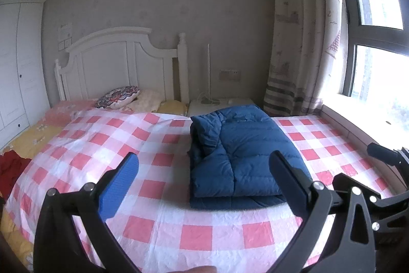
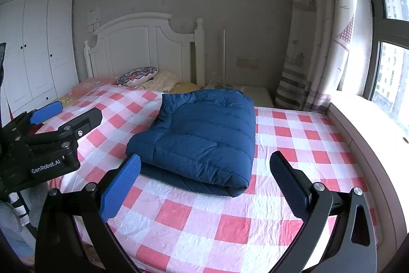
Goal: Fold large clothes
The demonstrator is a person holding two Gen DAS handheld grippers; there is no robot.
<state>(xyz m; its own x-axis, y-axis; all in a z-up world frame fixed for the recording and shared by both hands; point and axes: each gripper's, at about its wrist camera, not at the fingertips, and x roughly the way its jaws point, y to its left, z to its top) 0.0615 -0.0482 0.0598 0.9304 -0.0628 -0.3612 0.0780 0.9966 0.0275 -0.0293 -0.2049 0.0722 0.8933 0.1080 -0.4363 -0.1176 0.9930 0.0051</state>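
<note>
Left wrist view: our left gripper [image 1: 204, 175] hangs above the bed with its jaws spread wide, nothing between them. The blue down jacket [image 1: 245, 152] lies folded into a thick rectangular stack on the checked bedspread [image 1: 158, 227], ahead of us and slightly right. A loose flap, a sleeve or collar (we can't tell which), sticks up at its far left corner. The right gripper's frame shows at the right edge.

Right wrist view: our right gripper [image 2: 204, 181] is also spread and empty, hovering just short of the jacket's near edge. The jacket [image 2: 204, 137] sits mid-bed, its rounded fold edge facing us, layers stacked. The left gripper [image 2: 65, 113] shows at left, jaws apart.

Handling, as we judge it: light, puffy, very soft, with a slick shell, so layers will likely slide and spring back open. We'd pinch deep through several layers at a corner or along the fold edge, not the top skin alone. Keep lifts low so the stack doesn't unroll.
</note>
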